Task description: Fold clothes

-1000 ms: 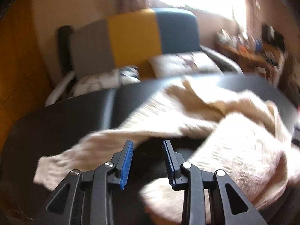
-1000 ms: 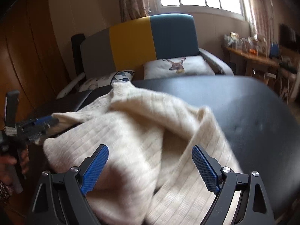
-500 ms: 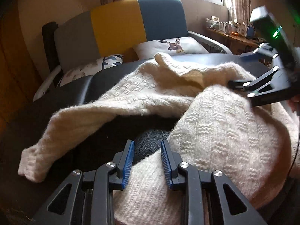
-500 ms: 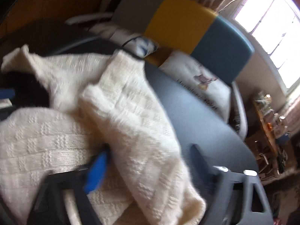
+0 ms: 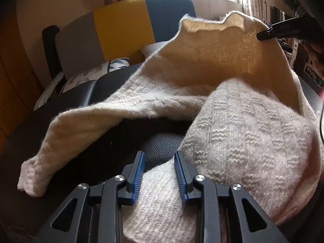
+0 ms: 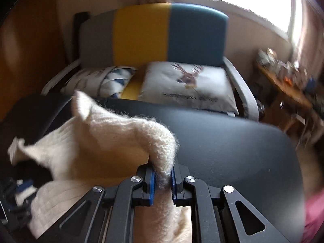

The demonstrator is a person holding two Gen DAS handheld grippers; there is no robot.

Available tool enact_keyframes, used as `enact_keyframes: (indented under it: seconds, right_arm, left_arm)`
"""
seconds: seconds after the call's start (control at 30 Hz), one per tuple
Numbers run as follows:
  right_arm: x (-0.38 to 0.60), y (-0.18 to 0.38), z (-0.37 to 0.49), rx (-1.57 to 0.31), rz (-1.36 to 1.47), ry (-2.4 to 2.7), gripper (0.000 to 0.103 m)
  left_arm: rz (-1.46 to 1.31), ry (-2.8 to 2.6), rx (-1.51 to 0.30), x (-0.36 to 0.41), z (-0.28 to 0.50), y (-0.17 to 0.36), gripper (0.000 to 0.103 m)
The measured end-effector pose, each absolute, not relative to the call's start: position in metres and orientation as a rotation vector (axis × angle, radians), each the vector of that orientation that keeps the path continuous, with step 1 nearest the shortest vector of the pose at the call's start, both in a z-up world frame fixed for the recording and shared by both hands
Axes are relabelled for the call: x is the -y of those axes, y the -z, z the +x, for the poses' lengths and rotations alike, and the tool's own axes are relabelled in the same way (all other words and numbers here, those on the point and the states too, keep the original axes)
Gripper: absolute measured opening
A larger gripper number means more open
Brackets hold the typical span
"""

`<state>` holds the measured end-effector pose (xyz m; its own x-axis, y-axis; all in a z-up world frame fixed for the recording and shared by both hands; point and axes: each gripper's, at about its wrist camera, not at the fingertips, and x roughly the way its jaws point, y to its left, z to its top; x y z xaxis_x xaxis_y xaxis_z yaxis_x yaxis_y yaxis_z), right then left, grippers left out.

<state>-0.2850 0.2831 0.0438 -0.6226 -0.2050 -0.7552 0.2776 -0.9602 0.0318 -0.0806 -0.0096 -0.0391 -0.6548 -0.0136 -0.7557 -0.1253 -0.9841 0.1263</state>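
- left wrist view: a cream, basket-weave knitted sweater (image 5: pixel 239 125) lay heaped across a black padded leather tabletop (image 5: pixel 162 147), one sleeve trailing toward the near left edge. the left gripper (image 5: pixel 159 169) sat low over the near hem, its blue-ribbed jaws parted with knit lying between them but not pinched; it read as released. at upper right the right gripper (image 5: pixel 265 34) held a corner of the sweater aloft, light glowing through the raised panel.
- right wrist view: the right gripper (image 6: pixel 163 179) was clenched on a thick roll of the cream knit, the fabric rising from the jaws and draping away to the left over the tabletop (image 6: pixel 232 141). a grey, yellow and teal armchair (image 6: pixel 154 38) with a white deer-print cushion (image 6: pixel 188 85) stood beyond. the frame was blurred.
- doing the step well, as a judgement: the left claw would need to close on a single hem edge, not the bunched layers, so that both corners could lift together and the sweater shake out flat before any fold; the loose sleeve could snag underneath.
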Motion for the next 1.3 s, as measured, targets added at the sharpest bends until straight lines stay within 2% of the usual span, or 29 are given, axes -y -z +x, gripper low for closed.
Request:
enact_keyframes:
  seconds: [0.1,0.23,0.3,0.4,0.47,0.53,0.57,0.6,0.73,0.8,1.0,1.17,1.3]
  right_arm:
    - [-0.304,-0.02,-0.309,0.014,1.285,2.604,0.012]
    - [-0.315,0.02,-0.331,0.135,1.383,2.606,0.013]
    - [-0.315,0.037,-0.335,0.144,1.429,2.606,0.014]
    - [-0.316,0.047,-0.333,0.123,1.469,2.619,0.029]
    - [-0.322,0.031,-0.317,0.125,1.407,2.662,0.035]
    - [-0.329,0.009,-0.288,0.145,1.314,2.693,0.047]
    - [-0.334,-0.003,-0.27,0.157,1.271,2.693,0.057]
    - [-0.338,-0.015,-0.252,0.169,1.227,2.694,0.062]
    - [-0.345,-0.04,-0.173,0.137,1.176,2.661,0.067]
    - [-0.348,-0.044,-0.131,0.1,1.196,2.643,0.072]
    - [-0.351,-0.021,-0.035,0.042,1.299,2.611,0.072]
    - [-0.332,0.003,-0.005,-0.137,1.347,2.558,0.072]
    - [-0.299,0.022,0.001,-0.326,1.36,2.459,0.071]
  left_arm:
    - [-1.275,-2.793,-0.241,0.011,-0.081,0.042,0.032]
    - [-1.205,-2.824,-0.123,0.019,-0.076,0.047,0.032]
    - [-1.215,-2.827,-0.118,0.02,-0.075,0.048,0.033]
    - [-1.293,-2.803,-0.123,0.02,-0.083,0.044,0.034]
    - [-1.338,-2.781,-0.095,0.025,-0.09,0.04,0.034]
    - [-1.331,-2.784,-0.027,0.033,-0.092,0.034,0.034]
    - [-1.308,-2.792,0.019,0.038,-0.091,0.03,0.034]
    - [-1.283,-2.8,0.066,0.044,-0.09,0.026,0.034]
    - [-1.227,-2.771,0.205,0.063,-0.085,0.018,0.034]
    - [-1.199,-2.763,0.162,0.061,-0.079,0.017,0.034]
    - [-1.177,-2.765,-0.041,0.036,-0.065,0.026,0.035]
    - [-1.23,-2.762,-0.048,0.026,-0.067,0.037,0.035]
    - [-1.19,-2.733,-0.013,0.017,-0.067,0.022,0.035]
